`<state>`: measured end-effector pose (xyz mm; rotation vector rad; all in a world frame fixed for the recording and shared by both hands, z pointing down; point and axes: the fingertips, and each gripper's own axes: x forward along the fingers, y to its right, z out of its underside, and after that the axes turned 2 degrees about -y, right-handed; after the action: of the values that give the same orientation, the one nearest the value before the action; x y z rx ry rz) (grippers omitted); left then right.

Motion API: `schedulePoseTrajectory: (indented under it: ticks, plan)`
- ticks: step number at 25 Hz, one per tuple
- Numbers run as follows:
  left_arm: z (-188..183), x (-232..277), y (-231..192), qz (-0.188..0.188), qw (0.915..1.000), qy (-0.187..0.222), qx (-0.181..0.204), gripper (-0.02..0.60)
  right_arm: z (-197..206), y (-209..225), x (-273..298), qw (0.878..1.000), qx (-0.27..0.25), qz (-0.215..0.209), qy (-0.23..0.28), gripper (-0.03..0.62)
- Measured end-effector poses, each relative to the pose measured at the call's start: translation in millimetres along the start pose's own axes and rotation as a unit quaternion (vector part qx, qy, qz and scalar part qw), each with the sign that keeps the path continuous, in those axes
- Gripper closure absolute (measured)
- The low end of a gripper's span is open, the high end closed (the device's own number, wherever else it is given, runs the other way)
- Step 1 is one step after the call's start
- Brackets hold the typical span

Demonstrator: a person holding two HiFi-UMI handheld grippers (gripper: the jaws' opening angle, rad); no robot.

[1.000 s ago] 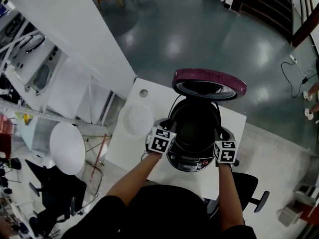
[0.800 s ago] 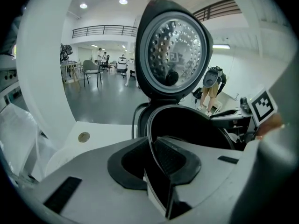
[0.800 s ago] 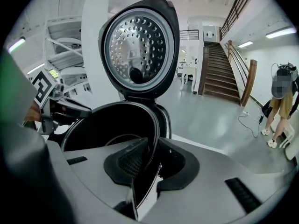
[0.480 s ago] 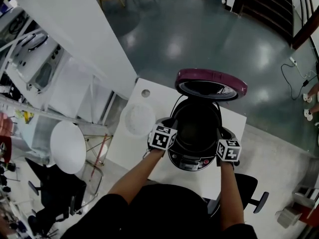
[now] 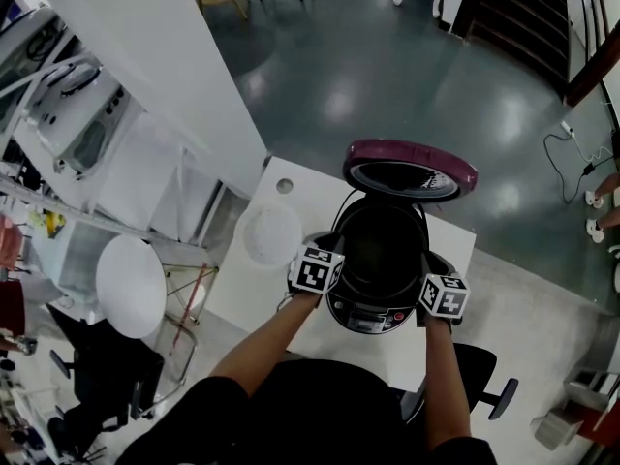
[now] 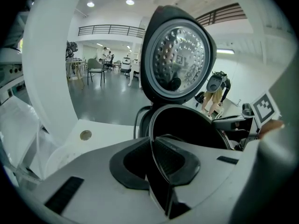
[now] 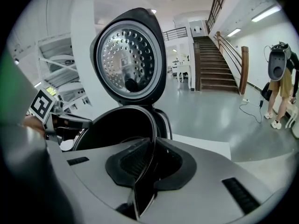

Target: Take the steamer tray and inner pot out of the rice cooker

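Pot sits in the open cooker; left gripper and right gripper have just been closing and now pinch its rim on opposite sides

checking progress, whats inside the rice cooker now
The dark inner pot sits inside the rice cooker. Its bottom is lost in shadow, so any contents cannot be seen.

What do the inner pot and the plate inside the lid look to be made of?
Inner pot: probably thin metal with a dark matte coating; its rim shows as a fine, sharp edge and the inside gives almost no shine.
Plate inside the lid: bare polished metal, perhaps steel or aluminium; it is silvery, dimpled all over and glints brightly under the lights.
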<state>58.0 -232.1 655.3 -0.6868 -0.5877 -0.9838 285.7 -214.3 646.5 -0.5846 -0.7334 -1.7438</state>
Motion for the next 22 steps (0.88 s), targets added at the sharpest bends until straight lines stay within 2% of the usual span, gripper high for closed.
schedulePoseTrajectory:
  ticks: [9,14,22]
  plan:
    - [-12.6,-17.3,7.9,0.011,0.9987,0.034,-0.035,0.551,-13.2,2.3,-12.6,0.999,0.033,-0.011,0.027,0.568]
    - [-19.1,-29.7,7.7,0.007,0.9985,0.041,-0.036,0.551,-27.1,-3.6,-22.5,0.998,0.044,-0.016,0.049,0.571]
    - [-31.7,-57.5,15.0,0.0,0.9966,0.069,-0.045,0.552,-50.0,-14.6,-48.5,0.996,0.03,-0.027,0.082,0.572]
